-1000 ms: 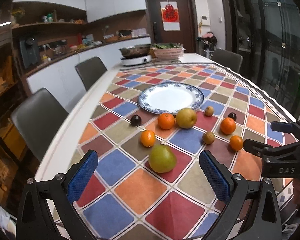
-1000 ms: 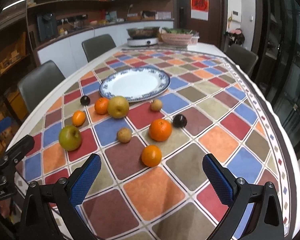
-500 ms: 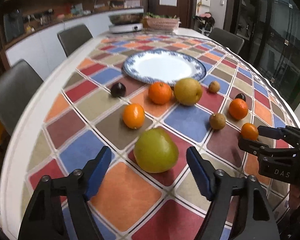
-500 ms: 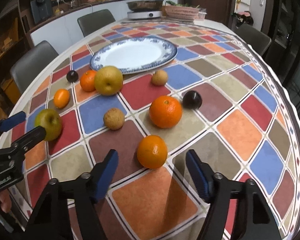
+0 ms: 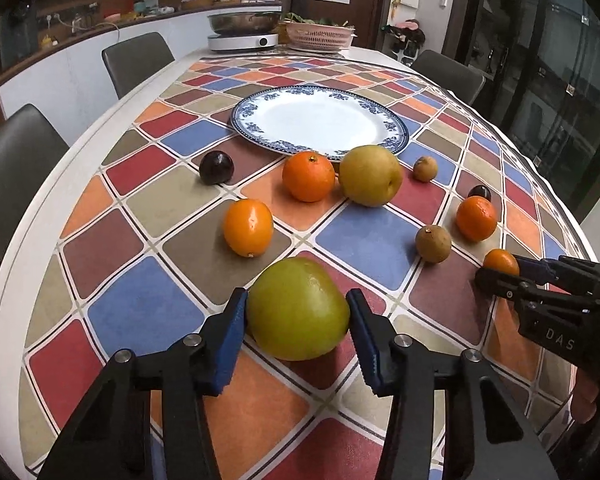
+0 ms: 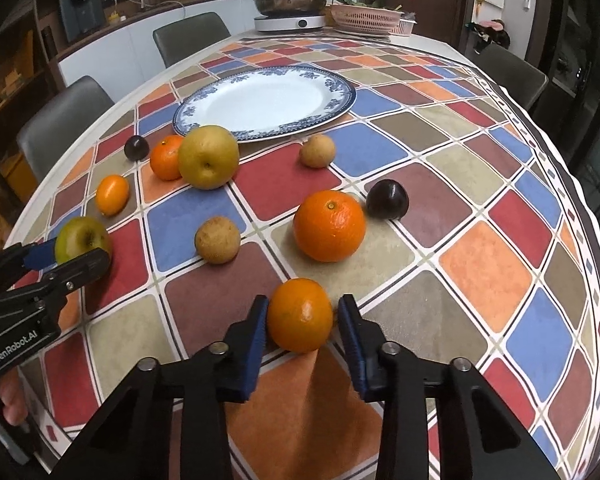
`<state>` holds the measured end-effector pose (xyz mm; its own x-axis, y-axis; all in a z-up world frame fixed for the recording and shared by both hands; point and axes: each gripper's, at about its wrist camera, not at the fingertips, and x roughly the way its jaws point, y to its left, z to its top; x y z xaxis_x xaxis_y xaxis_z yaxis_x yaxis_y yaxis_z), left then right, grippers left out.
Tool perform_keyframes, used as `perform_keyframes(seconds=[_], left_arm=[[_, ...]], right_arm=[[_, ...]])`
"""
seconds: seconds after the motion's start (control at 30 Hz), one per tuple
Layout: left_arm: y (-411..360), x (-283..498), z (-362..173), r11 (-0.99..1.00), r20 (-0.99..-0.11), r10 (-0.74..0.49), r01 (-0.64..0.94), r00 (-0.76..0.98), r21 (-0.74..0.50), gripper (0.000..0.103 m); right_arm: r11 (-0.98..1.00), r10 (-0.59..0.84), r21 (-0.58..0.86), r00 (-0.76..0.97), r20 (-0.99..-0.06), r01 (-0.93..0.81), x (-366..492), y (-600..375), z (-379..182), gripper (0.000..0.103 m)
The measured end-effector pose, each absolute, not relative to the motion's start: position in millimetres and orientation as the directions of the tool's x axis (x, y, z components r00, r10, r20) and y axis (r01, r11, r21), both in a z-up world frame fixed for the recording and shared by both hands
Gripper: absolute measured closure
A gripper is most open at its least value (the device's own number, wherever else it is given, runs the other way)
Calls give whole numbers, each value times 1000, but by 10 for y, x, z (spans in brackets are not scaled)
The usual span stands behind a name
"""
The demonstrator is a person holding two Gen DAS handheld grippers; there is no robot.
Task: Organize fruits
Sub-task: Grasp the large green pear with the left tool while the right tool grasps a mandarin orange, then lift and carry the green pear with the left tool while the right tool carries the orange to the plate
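Note:
A green apple (image 5: pixel 298 314) rests on the checked tablecloth. My left gripper (image 5: pixel 296 296) has its jaws closing on it, and both blue pads touch its sides. Further right, a small orange (image 6: pixel 300 316) sits between the closing jaws of my right gripper (image 6: pixel 304 300), the pads against it. Each gripper shows in the other's view, the right gripper (image 5: pixel 500 272) and the left gripper (image 6: pixel 80 252). The blue-rimmed white plate (image 5: pixel 320 120) beyond them holds nothing. In front of it lie a yellow pear (image 5: pixel 370 176), a round orange (image 5: pixel 308 176), an oval orange (image 5: pixel 248 226) and a dark plum (image 5: pixel 216 167).
A larger orange (image 6: pixel 329 226), a second dark plum (image 6: pixel 387 199) and two small brown fruits (image 6: pixel 217 239) (image 6: pixel 317 151) lie right of the pear. A hotplate with a pot (image 5: pixel 244 40) and a pink basket (image 5: pixel 320 36) stand at the far end. Grey chairs (image 5: pixel 138 60) line the left edge.
Both grippers have come down toward the table and nearer the fruit. Their jaws went from wide apart to closed in around the green apple and the small orange.

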<state>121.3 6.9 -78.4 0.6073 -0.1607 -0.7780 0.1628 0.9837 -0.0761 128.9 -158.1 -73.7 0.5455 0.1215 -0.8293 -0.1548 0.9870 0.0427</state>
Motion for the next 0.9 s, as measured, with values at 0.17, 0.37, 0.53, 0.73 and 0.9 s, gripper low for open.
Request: perform_keyframes(seconds=[0.17, 0.37, 0.53, 0.73, 0.9], left_arm=[[70, 1207, -784, 984, -777, -161, 163, 608, -75, 54], [63, 1190, -774, 984, -776, -151, 166, 612, -61, 54], [59, 1149, -681, 983, -762, -156, 177, 628, -55, 54], [49, 1091, -470, 978, -731, -177, 201, 659, -57, 54], [13, 1094, -236, 973, -697, -196, 228, 690, -47, 54]], right_arm=[[987, 124, 45, 548, -827, -155, 1295, -1584, -737, 71], [987, 127, 50, 547, -827, -154, 1290, -1584, -737, 71], [982, 155, 66, 554, -818, -178, 1257, -1549, -668, 71], [971, 204, 85, 585, -785, -225, 1209, -1486, -433, 71], [961, 241, 95, 612, -753, -261, 1200, -1464, -215, 71]])
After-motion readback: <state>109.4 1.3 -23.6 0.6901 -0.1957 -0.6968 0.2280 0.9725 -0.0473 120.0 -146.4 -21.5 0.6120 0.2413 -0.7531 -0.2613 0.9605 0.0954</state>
